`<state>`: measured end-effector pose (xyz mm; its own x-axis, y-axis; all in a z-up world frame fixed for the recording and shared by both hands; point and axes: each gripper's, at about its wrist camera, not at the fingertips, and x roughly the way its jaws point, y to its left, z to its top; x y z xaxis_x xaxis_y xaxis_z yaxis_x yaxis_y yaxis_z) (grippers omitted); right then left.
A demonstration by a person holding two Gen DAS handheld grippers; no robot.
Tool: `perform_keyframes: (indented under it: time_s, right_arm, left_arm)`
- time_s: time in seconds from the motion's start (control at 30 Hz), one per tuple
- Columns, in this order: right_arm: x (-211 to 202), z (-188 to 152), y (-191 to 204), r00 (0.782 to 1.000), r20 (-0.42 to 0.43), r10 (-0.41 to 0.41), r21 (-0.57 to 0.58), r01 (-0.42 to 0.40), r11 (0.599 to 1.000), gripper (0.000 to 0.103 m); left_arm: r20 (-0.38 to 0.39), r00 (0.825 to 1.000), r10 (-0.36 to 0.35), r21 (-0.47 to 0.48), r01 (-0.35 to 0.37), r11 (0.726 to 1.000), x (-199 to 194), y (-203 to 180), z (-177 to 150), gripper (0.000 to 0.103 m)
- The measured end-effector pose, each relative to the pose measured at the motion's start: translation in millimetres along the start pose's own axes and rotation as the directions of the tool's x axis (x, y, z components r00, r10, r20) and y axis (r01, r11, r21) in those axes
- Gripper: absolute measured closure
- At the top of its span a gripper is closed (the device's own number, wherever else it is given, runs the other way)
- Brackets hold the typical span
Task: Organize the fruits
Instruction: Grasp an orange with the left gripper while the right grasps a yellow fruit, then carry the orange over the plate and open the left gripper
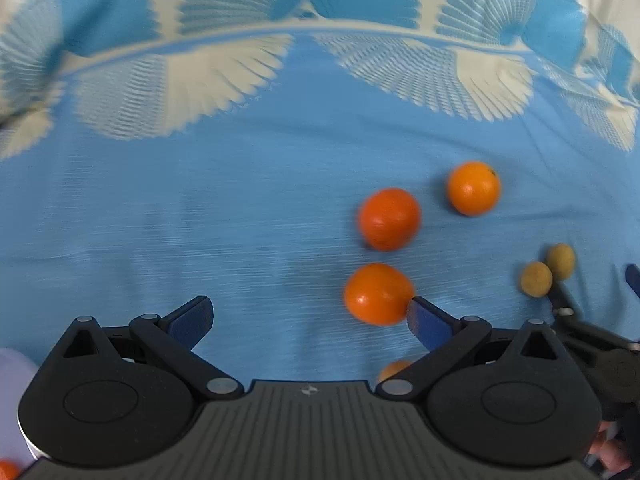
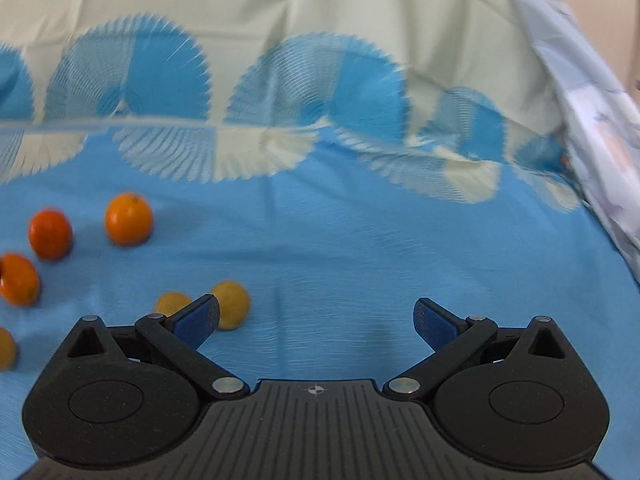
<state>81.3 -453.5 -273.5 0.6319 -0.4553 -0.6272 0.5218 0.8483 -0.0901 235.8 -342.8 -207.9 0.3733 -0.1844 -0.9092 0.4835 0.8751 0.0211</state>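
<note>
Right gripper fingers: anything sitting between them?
No. In the right wrist view, the right gripper is open over bare blue cloth; the nearest yellow fruit lies just outside its left finger.

Legible text, labels, brands, numbers: none in either view.

Only mark present: a small white crosshair-in-circle symbol, without lettering, on the ribbed dark grey plastic body of the left gripper (image 1: 308, 322), and the same symbol on the ribbed dark grey plastic body of the right gripper (image 2: 316, 322), centred near each body's front edge.

Orange (image 1: 394, 370) half-hidden behind hand-held gripper (image 1: 310, 320)
</note>
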Motion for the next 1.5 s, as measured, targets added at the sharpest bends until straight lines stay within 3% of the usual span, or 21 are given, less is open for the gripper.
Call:
perform_keyframes:
  time_s: [0.07, 0.17, 0.3, 0.33, 0.37, 0.4, 0.43, 0.47, 0.5, 0.53, 0.67, 0.83, 0.93, 1.03, 1.1, 1.2, 1.27, 1.3, 1.4, 1.5]
  right_arm:
    - [2.1, -3.0, 4.3, 1.0, 0.025, 0.001, -0.016, -0.001, 1.0, 0.001]
    - [3.8, -0.9, 4.3, 1.0, 0.027, 0.016, -0.018, -0.015, 1.0, 0.001]
    - [2.0, -0.3, 11.6, 0.999, 0.048, 0.013, -0.062, -0.01, 0.998, 0.005]
    - [-0.3, -0.2, 15.4, 0.998, 0.059, 0.023, -0.089, -0.018, 0.996, 0.011]
    - [-2.3, -0.2, 20.1, 0.997, 0.069, 0.042, -0.124, -0.033, 0.992, 0.025]
    - [-3.3, -0.3, 24.2, 0.995, 0.071, 0.066, -0.155, -0.054, 0.986, 0.034]
    - [-4.3, -0.1, 26.8, 0.994, 0.071, 0.088, -0.173, -0.075, 0.982, 0.049]
    - [-4.9, 0.4, 28.5, 0.991, 0.066, 0.115, -0.179, -0.102, 0.978, 0.066]
    - [-4.7, 1.8, 29.2, 0.988, 0.054, 0.143, -0.172, -0.132, 0.976, 0.074]
    - [-5.3, 3.1, 29.0, 0.988, 0.05, 0.144, -0.153, -0.135, 0.979, 0.076]
    - [-16.5, 9.0, 9.0, 0.994, 0.049, 0.095, -0.026, -0.094, 0.995, 0.076]
    - [-77.5, 18.2, -19.0, 0.993, 0.109, 0.043, 0.044, -0.048, 0.998, 0.076]
    - [-135.0, 14.9, -22.8, 0.987, 0.142, 0.072, 0.05, -0.079, 0.996, 0.076]
    - [-193.3, 3.1, -13.7, 0.979, 0.128, 0.156, 0.051, -0.164, 0.985, 0.076]
    - [-229.9, -6.1, -3.4, 0.964, 0.09, 0.249, 0.078, -0.256, 0.964, 0.076]
    - [-278.2, -16.0, 20.5, 0.919, 0.04, 0.392, 0.083, -0.394, 0.915, 0.076]
    - [-308.1, -19.8, 38.9, 0.89, 0.03, 0.456, 0.061, -0.457, 0.888, 0.076]
    - [-321.5, -21.1, 48.3, 0.875, 0.029, 0.483, 0.049, -0.484, 0.874, 0.076]
    - [-359.7, -21.6, 73.0, 0.84, 0.045, 0.541, -0.004, -0.542, 0.841, 0.076]
    - [-384.0, -19.1, 95.8, 0.822, 0.063, 0.566, -0.074, -0.562, 0.824, 0.076]
  left_arm:
    - [-0.035, 0.999, -0.023, -0.006, 0.022, 1.0, 9.9, -1.5, 1.8, 0.0]
    - [-0.048, 0.999, 0.018, 0.01, -0.018, 1.0, 18.9, -6.4, 4.0, 0.0]
    - [-0.04, 0.999, 0.019, 0.0, -0.019, 1.0, 18.9, -3.6, 5.6, 0.001]
    - [-0.027, 1.0, 0.012, -0.012, -0.013, 1.0, 17.0, -2.9, 6.1, 0.001]
    - [-0.006, 1.0, 0.001, -0.022, -0.001, 1.0, 13.3, -1.9, 6.6, 0.004]
    - [0.008, 1.0, -0.019, -0.018, 0.019, 1.0, 10.8, -1.4, 8.4, 0.014]
    - [0.014, 0.999, -0.046, -0.005, 0.046, 0.999, 9.1, -2.2, 10.4, 0.039]
    - [0.014, 0.998, -0.067, 0.015, 0.067, 0.998, 6.6, -3.9, 11.6, 0.052]
    - [0.014, 0.998, -0.061, 0.044, 0.061, 0.997, 4.3, -7.2, 12.5, 0.059]
    - [0.017, 0.998, -0.056, 0.058, 0.055, 0.997, 1.2, -8.8, 12.0, 0.059]
    - [0.049, 0.997, -0.067, 0.057, 0.064, 0.996, -32.7, -2.7, 2.2, 0.059]
    - [0.095, 0.995, -0.041, 0.032, 0.038, 0.999, -105.5, 19.8, -31.9, 0.059]
    - [0.097, 0.995, -0.025, -0.001, 0.025, 1.0, -152.8, 43.1, -63.5, 0.059]
    - [0.089, 0.996, 0.016, -0.031, -0.013, 0.999, -193.8, 66.9, -101.5, 0.059]
    - [0.096, 0.993, 0.062, -0.044, -0.058, 0.997, -217.7, 83.2, -127.1, 0.059]
    - [0.082, 0.993, 0.089, -0.09, -0.081, 0.993, -247.3, 110.9, -165.3, 0.059]
    - [0.072, 0.993, 0.092, -0.12, -0.083, 0.989, -262.3, 128.3, -188.9, 0.067]
    - [0.069, 0.993, 0.098, -0.13, -0.088, 0.988, -268.4, 135.5, -199.6, 0.075]
    - [0.088, 0.991, 0.104, -0.17, -0.088, 0.982, -287.6, 155.4, -230.7, 0.078]
    - [0.169, 0.978, 0.122, -0.2, -0.087, 0.976, -288.6, 171.3, -244.5, 0.092]
